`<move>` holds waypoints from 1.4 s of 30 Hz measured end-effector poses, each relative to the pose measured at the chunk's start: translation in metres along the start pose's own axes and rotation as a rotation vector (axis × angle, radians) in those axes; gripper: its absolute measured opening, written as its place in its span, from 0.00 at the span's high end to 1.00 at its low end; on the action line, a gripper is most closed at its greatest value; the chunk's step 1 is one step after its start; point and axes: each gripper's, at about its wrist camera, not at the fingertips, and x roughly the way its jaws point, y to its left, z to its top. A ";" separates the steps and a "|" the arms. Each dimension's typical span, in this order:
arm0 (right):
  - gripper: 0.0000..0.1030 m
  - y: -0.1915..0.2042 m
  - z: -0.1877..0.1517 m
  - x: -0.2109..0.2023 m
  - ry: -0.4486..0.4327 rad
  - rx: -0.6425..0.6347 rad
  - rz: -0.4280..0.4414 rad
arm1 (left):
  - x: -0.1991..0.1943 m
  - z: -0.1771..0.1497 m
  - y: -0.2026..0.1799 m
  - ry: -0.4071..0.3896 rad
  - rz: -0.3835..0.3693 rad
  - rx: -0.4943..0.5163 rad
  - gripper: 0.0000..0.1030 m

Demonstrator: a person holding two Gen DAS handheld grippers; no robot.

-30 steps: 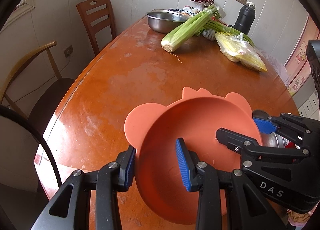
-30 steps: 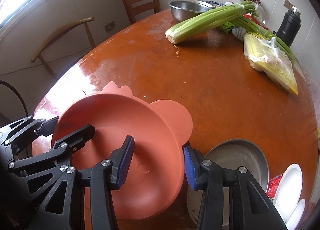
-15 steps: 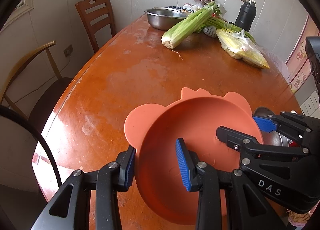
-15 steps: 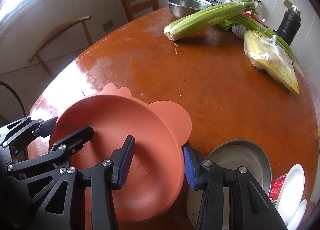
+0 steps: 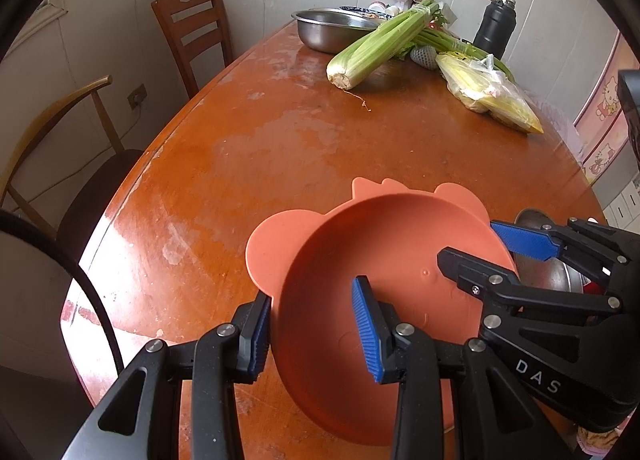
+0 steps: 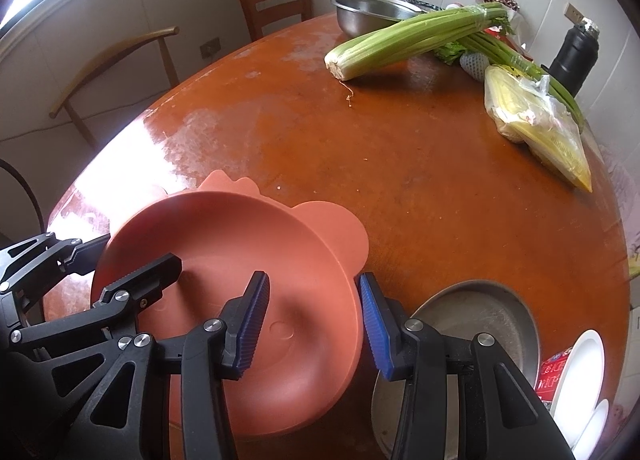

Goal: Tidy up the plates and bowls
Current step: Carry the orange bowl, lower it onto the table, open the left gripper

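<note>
An orange plastic bowl with animal ears (image 5: 396, 256) (image 6: 224, 252) sits near the front of the round wooden table (image 5: 280, 148) (image 6: 420, 188). My left gripper (image 5: 312, 336) straddles the bowl's left rim, its jaws wide apart, one finger outside and one inside. My right gripper (image 6: 314, 324) straddles the right rim the same way, jaws apart. A steel plate (image 6: 480, 316) lies to the right of the bowl, under the right gripper's outer finger. White plates (image 6: 580, 372) lean at the far right edge.
At the back stand a steel basin (image 5: 332, 28), a celery bunch (image 5: 380, 44), a bag of yellow food (image 5: 484, 92) and a black flask (image 5: 496, 24). Wooden chairs (image 5: 192, 32) stand left of the table. A red packet (image 6: 554, 374) lies by the white plates.
Both grippers and the bowl have drawn back slightly toward the table's front; more of the table top shows. The jaws stand as before.
</note>
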 end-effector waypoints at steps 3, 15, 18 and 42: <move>0.53 -0.001 0.000 0.000 -0.002 0.012 0.004 | 0.000 0.000 0.000 0.000 0.003 0.002 0.63; 0.53 -0.003 0.001 -0.005 -0.014 0.028 -0.001 | -0.006 0.001 0.005 -0.011 -0.002 -0.011 0.61; 0.53 -0.004 0.000 -0.007 -0.020 0.033 0.001 | -0.008 0.001 0.005 -0.016 -0.003 -0.011 0.59; 0.47 -0.014 -0.003 -0.039 -0.100 0.089 -0.021 | -0.031 0.004 0.003 -0.063 0.013 -0.010 0.45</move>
